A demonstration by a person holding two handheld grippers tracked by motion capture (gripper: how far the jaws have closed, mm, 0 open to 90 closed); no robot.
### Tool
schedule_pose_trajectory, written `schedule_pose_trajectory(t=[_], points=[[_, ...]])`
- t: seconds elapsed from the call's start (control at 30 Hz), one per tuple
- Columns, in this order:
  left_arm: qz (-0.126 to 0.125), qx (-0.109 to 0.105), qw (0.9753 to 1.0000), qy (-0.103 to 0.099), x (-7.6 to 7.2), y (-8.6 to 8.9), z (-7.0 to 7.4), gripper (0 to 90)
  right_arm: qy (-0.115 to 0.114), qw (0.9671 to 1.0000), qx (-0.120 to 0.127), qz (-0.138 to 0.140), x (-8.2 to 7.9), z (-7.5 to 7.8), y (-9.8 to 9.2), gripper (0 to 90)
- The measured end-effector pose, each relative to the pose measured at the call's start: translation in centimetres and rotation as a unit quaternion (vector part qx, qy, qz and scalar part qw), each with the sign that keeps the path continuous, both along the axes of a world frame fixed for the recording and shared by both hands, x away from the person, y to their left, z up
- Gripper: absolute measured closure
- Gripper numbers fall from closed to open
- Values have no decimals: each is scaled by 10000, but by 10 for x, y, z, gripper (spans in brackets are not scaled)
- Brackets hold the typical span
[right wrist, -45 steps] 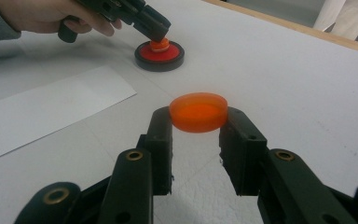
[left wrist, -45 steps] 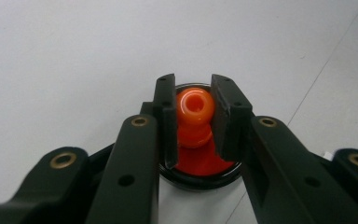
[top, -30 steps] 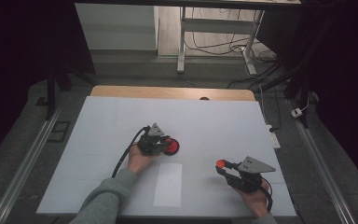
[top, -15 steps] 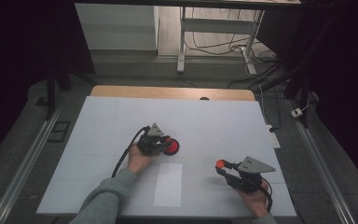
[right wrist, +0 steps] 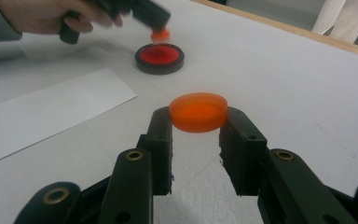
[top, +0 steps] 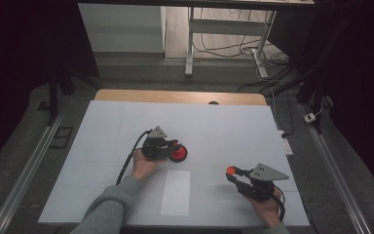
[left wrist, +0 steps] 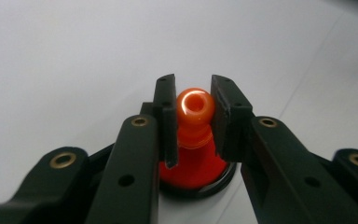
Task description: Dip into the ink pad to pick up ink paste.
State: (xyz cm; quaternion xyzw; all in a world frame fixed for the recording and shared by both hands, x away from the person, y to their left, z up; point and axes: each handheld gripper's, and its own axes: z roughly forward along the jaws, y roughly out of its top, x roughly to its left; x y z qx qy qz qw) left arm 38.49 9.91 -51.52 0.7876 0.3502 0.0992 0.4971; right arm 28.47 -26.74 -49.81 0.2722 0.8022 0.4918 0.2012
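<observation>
Orange knob sits pinched in the left gripper (base half hidden), right gripper clasping an orange disc.

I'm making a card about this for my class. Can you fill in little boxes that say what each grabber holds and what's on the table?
left gripper: shut on the orange knob, an orange ball-topped piece rising from a red cone
under the knob: red disc with black rim, lying on the table
right gripper: shut on the orange cap, a flat round piece held by its edge, above the table
paper sheet: white, flat on the table between the hands
table: white top, wooden far edge
</observation>
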Motion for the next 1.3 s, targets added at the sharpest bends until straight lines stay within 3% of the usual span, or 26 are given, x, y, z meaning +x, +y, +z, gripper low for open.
schedule_pose_trajectory(t=[0.07, 0.13, 0.37, 0.53, 1.3], points=[[-13, -120, 9999, -107, -3, 5, 11, 727, -7, 10000, 32, 28, 0, 0, -1, 647], [-43, -70, 9998, -207, -6, 6, 18, 727, 16, 10000, 26, 29, 1, 0, -2, 647], [-343, -175, 9990, -244, -12, 10, 31, 725, -9, 10000, 15, 25, 0, 1, -2, 646], [-403, -271, 9983, -334, -17, 18, 41, 725, 10, 10000, 6, 29, 2, 0, -2, 647], [-733, -277, 9966, -256, -33, 27, 56, 725, 15, 10000, -2, -1, 4, -1, -5, 647]])
